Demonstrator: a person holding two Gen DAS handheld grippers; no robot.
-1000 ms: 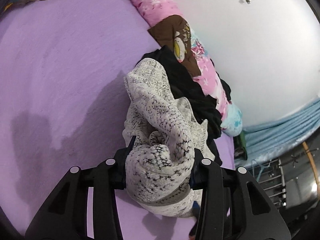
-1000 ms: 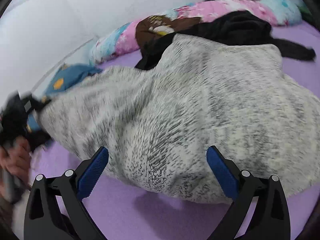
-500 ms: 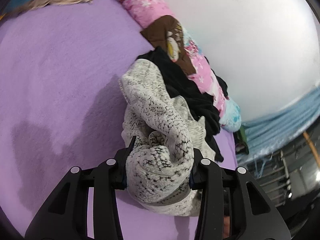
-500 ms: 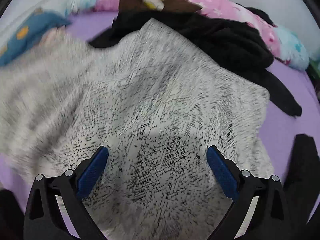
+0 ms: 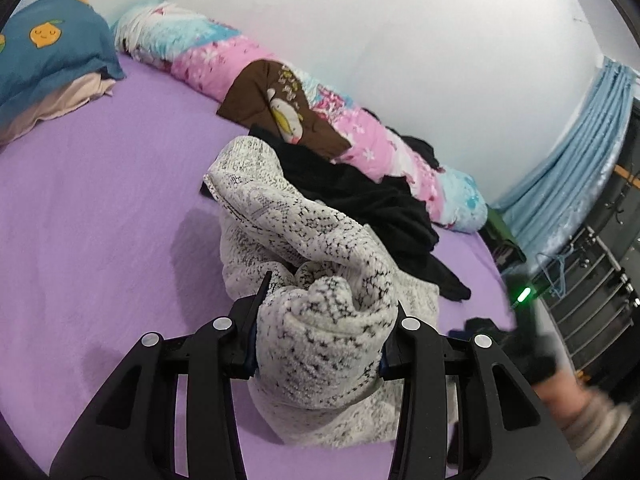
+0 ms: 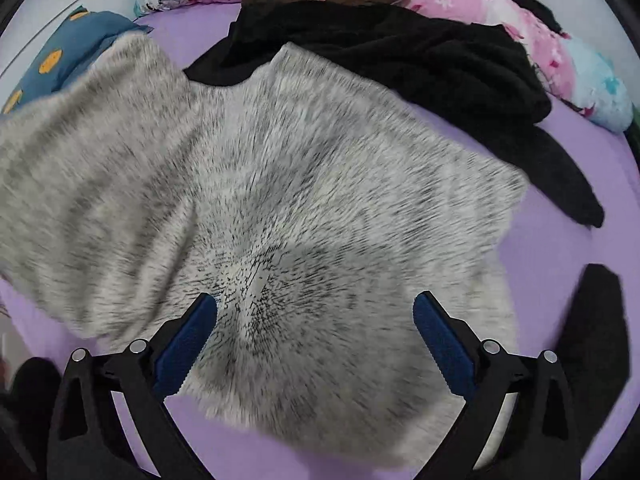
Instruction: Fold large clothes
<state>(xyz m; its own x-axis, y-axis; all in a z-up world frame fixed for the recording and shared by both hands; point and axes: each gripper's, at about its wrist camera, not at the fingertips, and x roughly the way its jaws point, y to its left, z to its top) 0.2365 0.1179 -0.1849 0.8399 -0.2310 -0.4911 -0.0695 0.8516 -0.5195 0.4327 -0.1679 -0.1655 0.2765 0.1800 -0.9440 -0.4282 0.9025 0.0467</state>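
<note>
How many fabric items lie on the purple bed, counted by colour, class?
Speckled grey-white sweater: 1
Black garment: 1
Pink and blue floral quilt roll: 1
Blue pillow with lemon faces: 1
Beige pillow: 1
Total: 5

Left gripper (image 5: 326,330): clamped on a thick bunched fold of the speckled grey-white sweater (image 5: 320,280).
Sweater's far end: draped over a black garment (image 5: 372,204).
Surface: purple bedsheet (image 5: 100,200).
Along the wall: pink floral bolster (image 5: 240,64).
Upper left: blue lemon-print pillow (image 5: 52,52).
Right edge: light-blue curtain (image 5: 576,152).
</note>
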